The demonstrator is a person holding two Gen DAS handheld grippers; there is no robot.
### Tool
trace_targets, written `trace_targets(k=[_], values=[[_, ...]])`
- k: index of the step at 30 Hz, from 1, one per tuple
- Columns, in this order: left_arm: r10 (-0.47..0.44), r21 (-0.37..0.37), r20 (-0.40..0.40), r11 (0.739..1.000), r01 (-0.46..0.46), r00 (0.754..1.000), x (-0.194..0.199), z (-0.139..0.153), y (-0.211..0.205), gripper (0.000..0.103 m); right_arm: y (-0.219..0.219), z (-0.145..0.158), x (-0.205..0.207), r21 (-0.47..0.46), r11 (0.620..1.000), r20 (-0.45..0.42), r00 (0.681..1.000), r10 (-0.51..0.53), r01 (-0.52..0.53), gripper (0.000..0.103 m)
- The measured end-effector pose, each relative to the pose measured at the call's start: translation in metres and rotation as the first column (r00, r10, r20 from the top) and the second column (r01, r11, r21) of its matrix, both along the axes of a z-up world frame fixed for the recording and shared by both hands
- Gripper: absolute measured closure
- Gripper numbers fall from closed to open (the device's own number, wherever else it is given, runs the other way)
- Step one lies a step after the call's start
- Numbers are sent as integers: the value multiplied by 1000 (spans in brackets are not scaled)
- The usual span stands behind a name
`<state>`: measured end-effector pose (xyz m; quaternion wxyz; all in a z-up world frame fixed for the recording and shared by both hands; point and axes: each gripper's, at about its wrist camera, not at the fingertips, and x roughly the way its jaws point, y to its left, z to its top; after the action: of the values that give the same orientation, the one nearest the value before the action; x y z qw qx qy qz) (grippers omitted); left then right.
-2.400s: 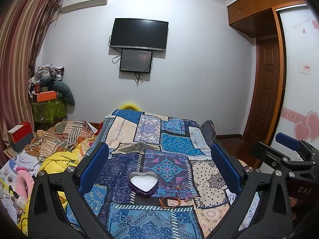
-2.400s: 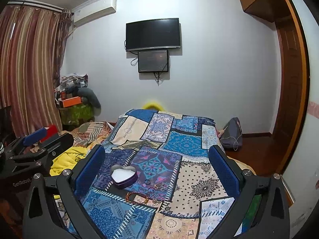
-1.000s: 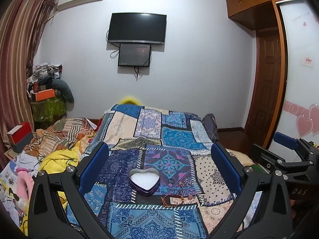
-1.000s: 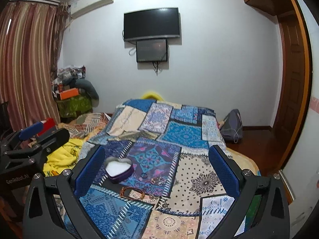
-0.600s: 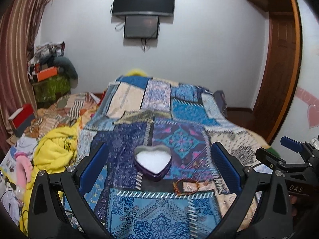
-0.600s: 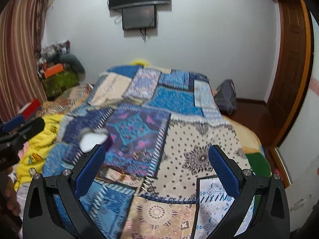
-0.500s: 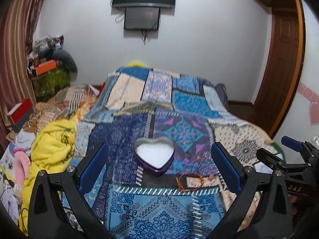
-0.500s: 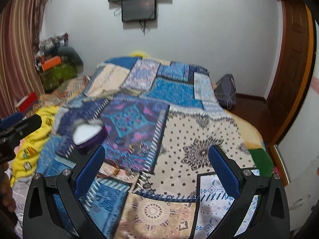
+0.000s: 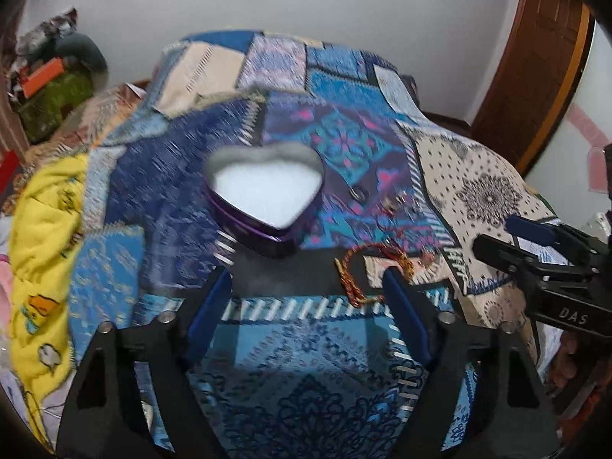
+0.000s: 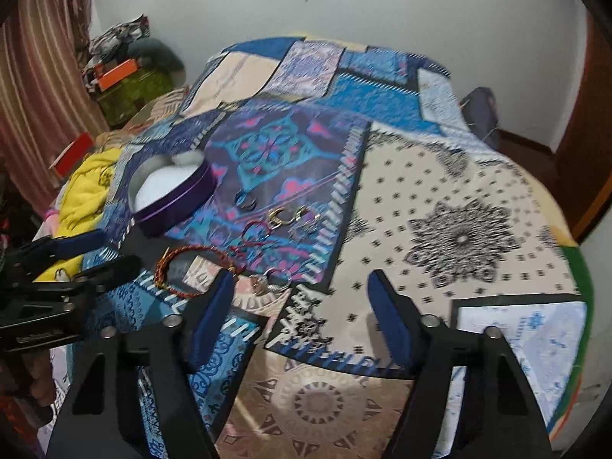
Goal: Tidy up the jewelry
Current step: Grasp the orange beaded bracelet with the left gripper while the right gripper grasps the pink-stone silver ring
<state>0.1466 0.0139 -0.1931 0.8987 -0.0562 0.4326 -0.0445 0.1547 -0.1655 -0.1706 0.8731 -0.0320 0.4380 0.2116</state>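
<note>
A purple heart-shaped box (image 9: 264, 206) with white lining lies open on the patchwork quilt; it also shows in the right wrist view (image 10: 172, 195). A red-and-gold braided bracelet (image 9: 354, 271) lies just in front of it, also in the right wrist view (image 10: 183, 267). Several rings (image 10: 292, 218) and a red cord (image 10: 256, 237) lie beside it. My left gripper (image 9: 308, 283) is open and empty, low over the quilt near the box and bracelet. My right gripper (image 10: 300, 287) is open and empty, just right of the bracelet.
The quilt (image 10: 459, 206) covers a bed. A yellow blanket (image 9: 42, 229) is heaped at the left edge. Clutter with an orange box (image 10: 118, 69) stands at the far left by the curtain. A wooden door (image 9: 535, 57) is at the right.
Both grippers have tilted down and moved closer to the quilt; the box and jewelry now look much larger. Both stay open and empty.
</note>
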Motion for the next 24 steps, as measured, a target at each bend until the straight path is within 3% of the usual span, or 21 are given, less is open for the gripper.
trace_targets(k=[3,7,10,14,16,18,20,24], values=[[-32,-13,-23,999,32,999,5,-8,-5,42,6,-6,3,7,999,-23,999,37,-37,54],[-52,-24,-49,998,51,997,11,-16,-10,65,12,-15,8,6,999,-47,997,54,-54,58],[-62,-12,-42,998,62,997,14,-16,-14,70,14,-24,14,9,999,-76,996,50,-49,58],[-81,-22,-48,997,80,996,18,-22,-17,76,15,-34,18,6,999,-106,993,51,-50,66],[-105,-72,-56,992,101,993,20,-24,-17,77,15,-34,16,11,999,-100,994,54,-53,66],[-118,-111,-65,988,110,991,23,-26,-16,80,14,-34,14,9,998,-95,994,56,-55,74],[-110,-98,-71,990,103,991,24,-28,-17,90,14,-34,15,13,999,-95,994,53,-52,75],[-106,-85,-69,991,100,992,24,-29,-19,95,13,-32,16,22,999,-100,994,47,-45,75]])
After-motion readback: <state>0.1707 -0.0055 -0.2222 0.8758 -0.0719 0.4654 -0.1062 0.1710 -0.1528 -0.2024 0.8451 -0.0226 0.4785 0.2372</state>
